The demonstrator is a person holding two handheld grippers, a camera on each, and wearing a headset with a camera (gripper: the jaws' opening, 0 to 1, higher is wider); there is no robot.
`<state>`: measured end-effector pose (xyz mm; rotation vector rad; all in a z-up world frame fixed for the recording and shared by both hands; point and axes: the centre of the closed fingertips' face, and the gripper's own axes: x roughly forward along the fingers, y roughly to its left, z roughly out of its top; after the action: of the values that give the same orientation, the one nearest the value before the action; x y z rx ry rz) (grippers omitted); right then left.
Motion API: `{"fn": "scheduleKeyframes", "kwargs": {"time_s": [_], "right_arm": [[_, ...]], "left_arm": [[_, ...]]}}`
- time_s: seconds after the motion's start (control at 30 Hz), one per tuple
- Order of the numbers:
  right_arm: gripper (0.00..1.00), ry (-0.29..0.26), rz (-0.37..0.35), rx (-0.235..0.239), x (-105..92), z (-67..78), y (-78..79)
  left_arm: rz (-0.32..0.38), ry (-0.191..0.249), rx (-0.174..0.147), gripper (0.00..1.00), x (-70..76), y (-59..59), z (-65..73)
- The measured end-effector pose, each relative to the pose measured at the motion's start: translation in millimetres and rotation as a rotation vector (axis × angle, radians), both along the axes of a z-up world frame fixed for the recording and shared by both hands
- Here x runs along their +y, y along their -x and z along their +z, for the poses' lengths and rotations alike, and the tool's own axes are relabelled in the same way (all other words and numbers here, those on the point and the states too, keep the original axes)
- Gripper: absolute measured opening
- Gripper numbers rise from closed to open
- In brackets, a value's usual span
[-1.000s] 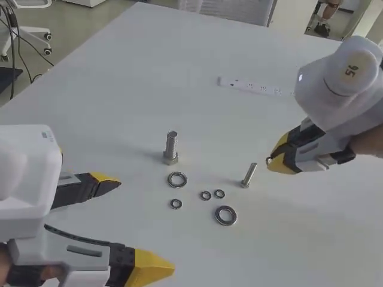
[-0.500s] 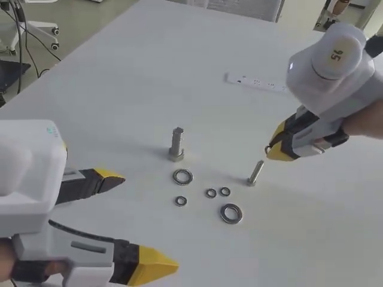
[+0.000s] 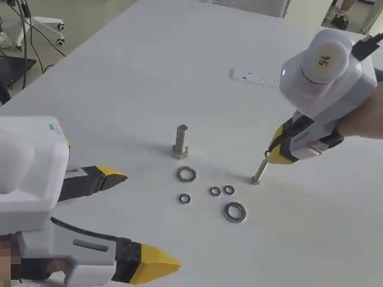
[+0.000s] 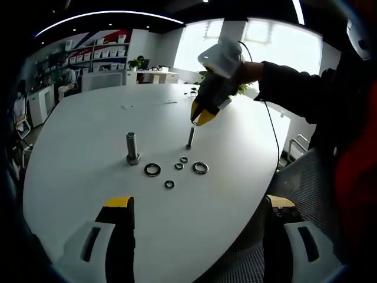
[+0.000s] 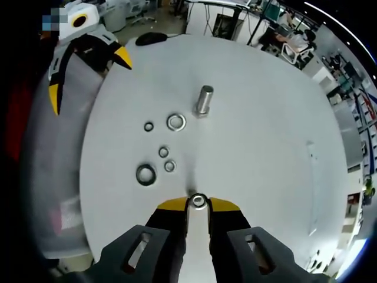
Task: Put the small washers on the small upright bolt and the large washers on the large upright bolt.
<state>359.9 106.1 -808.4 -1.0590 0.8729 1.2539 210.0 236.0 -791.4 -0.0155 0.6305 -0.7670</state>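
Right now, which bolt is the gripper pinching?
The thin bolt, right of the washers: the right gripper has its yellow tips closed around its top. The fat bolt stands free, untouched.

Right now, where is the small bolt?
In the head view, the small bolt stands right of a small washer, its top at the right gripper; the large bolt is farther left.

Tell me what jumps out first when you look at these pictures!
The white right gripper with yellow-tipped jaws stands out, its jaws closed on the top of the thin silver bolt near the middle of the white table. To that bolt's left a thick silver bolt stands upright, and five loose silver washers lie flat in front of the two bolts. The left gripper hangs at the near edge, jaws wide open.
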Motion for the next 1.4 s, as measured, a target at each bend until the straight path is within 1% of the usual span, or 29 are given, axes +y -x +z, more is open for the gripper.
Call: {"fn": "scheduleKeyframes", "kwargs": {"time_s": [0.17,0.3,0.73,1.2,1.4], "right_arm": [[0.14,0.007,0.006,0.004,1.1,-1.6,-0.2],[0.14,0.022,0.007,0.018,0.1,-5.4,0.1],[0.14,0.032,0.013,0.033,0.6,-11.3,0.1],[0.14,0.054,0.012,0.059,0.1,-28.2,-1.9],[0.14,0.061,0.014,0.073,2.6,-38.8,-2.8]], "left_arm": [[0.004,-0.001,0.000,0.90,0.7,-0.3,0.0],[0.006,0.000,0.001,0.90,1.0,-0.4,0.3],[0.010,0.001,0.002,0.90,1.2,-1.4,0.6],[0.014,0.002,0.005,0.90,2.0,-2.7,2.1],[0.015,0.001,0.008,0.90,2.5,-4.3,2.7]]}}
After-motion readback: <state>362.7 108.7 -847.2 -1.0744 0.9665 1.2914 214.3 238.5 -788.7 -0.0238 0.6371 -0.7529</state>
